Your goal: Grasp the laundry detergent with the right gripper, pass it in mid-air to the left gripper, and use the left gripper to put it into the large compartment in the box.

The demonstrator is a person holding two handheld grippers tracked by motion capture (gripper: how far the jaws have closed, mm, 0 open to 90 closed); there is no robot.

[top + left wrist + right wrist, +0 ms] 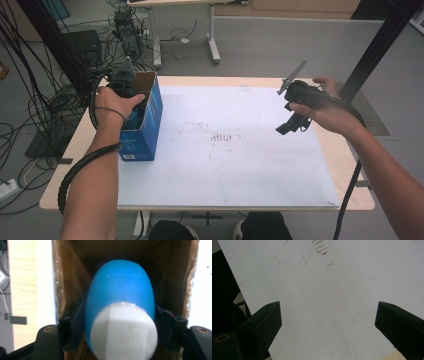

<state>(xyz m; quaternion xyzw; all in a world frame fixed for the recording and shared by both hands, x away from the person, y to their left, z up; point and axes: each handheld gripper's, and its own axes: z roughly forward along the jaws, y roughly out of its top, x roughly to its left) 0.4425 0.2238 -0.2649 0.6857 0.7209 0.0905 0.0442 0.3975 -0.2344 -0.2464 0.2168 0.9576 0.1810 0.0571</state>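
Across the white worktop (pixel 225 150), my right claw (pixel 328 315) is hanging open, empty. My left claw (pixel 120 322) is barely pinching the bottle (pixel 120 295) inside the box (pixel 150 115); it could slip and tip.

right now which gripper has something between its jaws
The left gripper, down in the cardboard box, has a blue and white bottle between its jaws; the right gripper is empty.

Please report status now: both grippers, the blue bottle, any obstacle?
Left gripper inside box, fingers beside blue bottle. Right gripper open, empty, above mat. Box walls close.
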